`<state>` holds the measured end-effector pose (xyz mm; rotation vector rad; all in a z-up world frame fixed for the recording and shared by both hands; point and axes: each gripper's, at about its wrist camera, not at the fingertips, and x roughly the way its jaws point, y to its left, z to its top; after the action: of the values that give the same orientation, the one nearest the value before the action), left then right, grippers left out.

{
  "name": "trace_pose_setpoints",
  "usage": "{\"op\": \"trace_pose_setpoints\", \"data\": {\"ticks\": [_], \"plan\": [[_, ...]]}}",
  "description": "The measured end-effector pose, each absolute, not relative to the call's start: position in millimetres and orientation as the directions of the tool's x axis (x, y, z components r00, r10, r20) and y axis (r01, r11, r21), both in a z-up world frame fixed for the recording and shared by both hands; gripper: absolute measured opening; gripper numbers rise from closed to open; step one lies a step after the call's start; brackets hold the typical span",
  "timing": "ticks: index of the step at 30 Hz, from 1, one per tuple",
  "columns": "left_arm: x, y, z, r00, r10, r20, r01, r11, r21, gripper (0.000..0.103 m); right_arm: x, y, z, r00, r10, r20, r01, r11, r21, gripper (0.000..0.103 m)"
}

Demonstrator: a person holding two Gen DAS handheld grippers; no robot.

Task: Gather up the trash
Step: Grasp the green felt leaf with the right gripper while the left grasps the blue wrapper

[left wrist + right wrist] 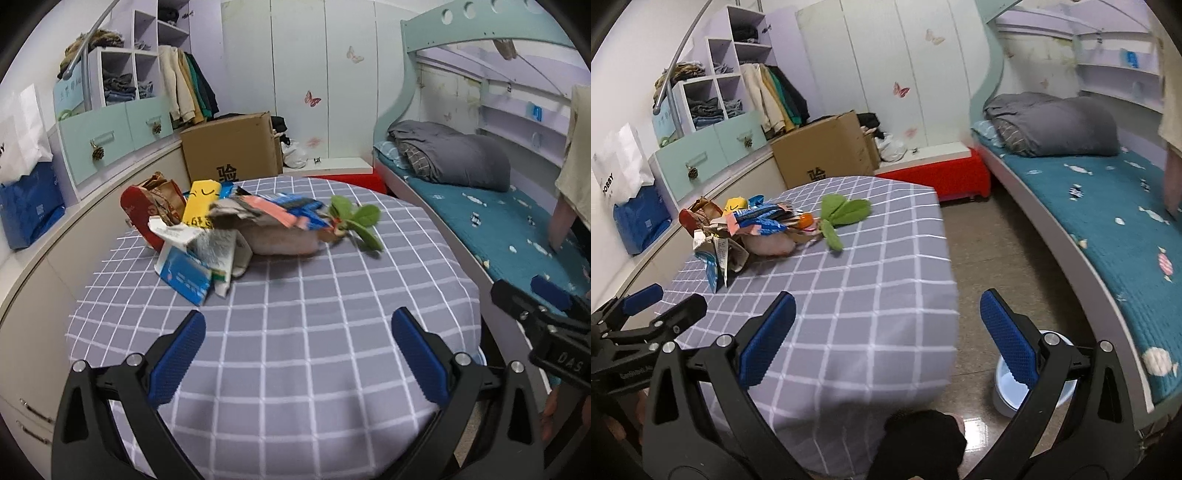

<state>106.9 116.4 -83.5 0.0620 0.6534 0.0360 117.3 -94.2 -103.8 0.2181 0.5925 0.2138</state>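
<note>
A heap of trash [229, 229] lies on the grey checked tablecloth [295, 350]: crumpled wrappers, a yellow packet [199, 201], a blue-white carton [184, 275], a red packet [138, 214] and green leaves [360, 221]. The same heap [746, 229] shows left of centre in the right wrist view, leaves [842, 214] at its right end. My left gripper [299, 354] hangs open over the near part of the cloth, well short of the heap. My right gripper [886, 347] is open at the table's right front corner, above the cloth edge and floor. Neither holds anything.
A pale blue bin [1027, 391] stands on the floor right of the table [886, 258]. A bed with teal sheet [1108, 221] runs along the right. A cardboard box [231, 151], red platform [942, 177], drawers and shelves [110, 110] lie behind. A person's arm [565, 221] rests on the bed.
</note>
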Motion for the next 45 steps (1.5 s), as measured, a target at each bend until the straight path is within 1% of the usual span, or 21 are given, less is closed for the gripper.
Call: {"op": "trace_pose_setpoints", "data": {"ticks": [6,9,10,11,12,16,17,18,20,22,24,25,27,34,36,38,39,41,43,44,45], "plan": [[150,133,-61,0.803,-0.023,-0.595,0.056,0.998,0.037,0.098,161,-69,-92,0.807,0.295,-0.511,-0.161,0.943,0.29,0.098],[179,131,-51,0.81,-0.012,-0.586,0.081,0.993,0.092,0.093,188,-57,-88,0.797,0.305,-0.522,-0.163,0.94,0.3,0.098],[186,131,-51,0.805,-0.014,-0.593,0.091,0.991,0.1,0.089,197,-56,-88,0.793,0.305,-0.528,-0.161,0.94,0.301,0.098],[197,131,-51,0.795,-0.025,-0.606,0.111,0.988,0.106,0.079,204,-54,-89,0.788,0.308,-0.534,-0.16,0.939,0.305,0.098],[205,130,-52,0.784,-0.033,-0.62,0.128,0.986,0.11,0.072,209,-54,-89,0.784,0.312,-0.537,-0.159,0.937,0.311,0.098],[241,130,-62,0.737,-0.027,-0.676,0.176,0.972,0.154,0.07,234,-51,-95,0.754,0.327,-0.569,-0.153,0.931,0.333,0.098],[247,129,-66,0.724,-0.022,-0.689,0.187,0.968,0.166,0.067,237,-50,-96,0.751,0.332,-0.571,-0.156,0.929,0.336,0.098],[251,128,-69,0.719,-0.011,-0.695,0.188,0.966,0.179,0.056,241,-47,-98,0.748,0.329,-0.576,-0.156,0.931,0.329,0.098],[264,128,-78,0.685,-0.007,-0.729,0.199,0.964,0.178,0.043,248,-43,-101,0.739,0.332,-0.586,-0.165,0.933,0.321,0.098],[269,128,-81,0.674,-0.032,-0.738,0.218,0.963,0.157,0.036,252,-41,-103,0.733,0.336,-0.592,-0.167,0.932,0.322,0.098],[271,126,-82,0.678,-0.041,-0.734,0.228,0.961,0.157,0.025,257,-38,-106,0.725,0.337,-0.601,-0.171,0.933,0.316,0.098],[272,126,-81,0.684,-0.048,-0.728,0.231,0.961,0.154,0.022,259,-37,-107,0.722,0.336,-0.605,-0.172,0.934,0.314,0.098],[271,128,-76,0.7,-0.068,-0.711,0.23,0.964,0.134,0.003,266,-34,-110,0.712,0.332,-0.619,-0.175,0.937,0.301,0.098],[267,144,-59,0.757,-0.111,-0.644,0.167,0.986,0.026,0.001,300,-15,-130,0.629,0.327,-0.705,-0.211,0.945,0.251,0.097],[264,145,-56,0.771,-0.115,-0.627,0.161,0.987,0.017,0.001,306,-10,-133,0.601,0.348,-0.719,-0.232,0.937,0.259,0.091],[263,144,-53,0.792,-0.07,-0.607,0.126,0.991,0.05,0.001,310,-4,-133,0.596,0.337,-0.729,-0.246,0.941,0.234,0.071],[264,142,-51,0.797,-0.053,-0.601,0.11,0.992,0.059,0.001,311,-2,-133,0.593,0.33,-0.734,-0.256,0.942,0.217,0.065],[264,142,-50,0.796,-0.054,-0.603,0.102,0.994,0.045,0.001,312,0,-134,0.573,0.349,-0.741,-0.283,0.933,0.221,0.017],[262,139,-47,0.798,-0.054,-0.6,0.099,0.994,0.041,0.001,311,-2,-134,0.556,0.373,-0.743,-0.298,0.924,0.241,0.012],[260,136,-45,0.801,-0.056,-0.596,0.102,0.994,0.043,0.001,306,-6,-133,0.551,0.389,-0.738,-0.31,0.917,0.251,0.006],[257,134,-44,0.804,-0.057,-0.592,0.104,0.994,0.045,0.001,302,-9,-132,0.551,0.402,-0.731,-0.315,0.912,0.264,0.006]]}}
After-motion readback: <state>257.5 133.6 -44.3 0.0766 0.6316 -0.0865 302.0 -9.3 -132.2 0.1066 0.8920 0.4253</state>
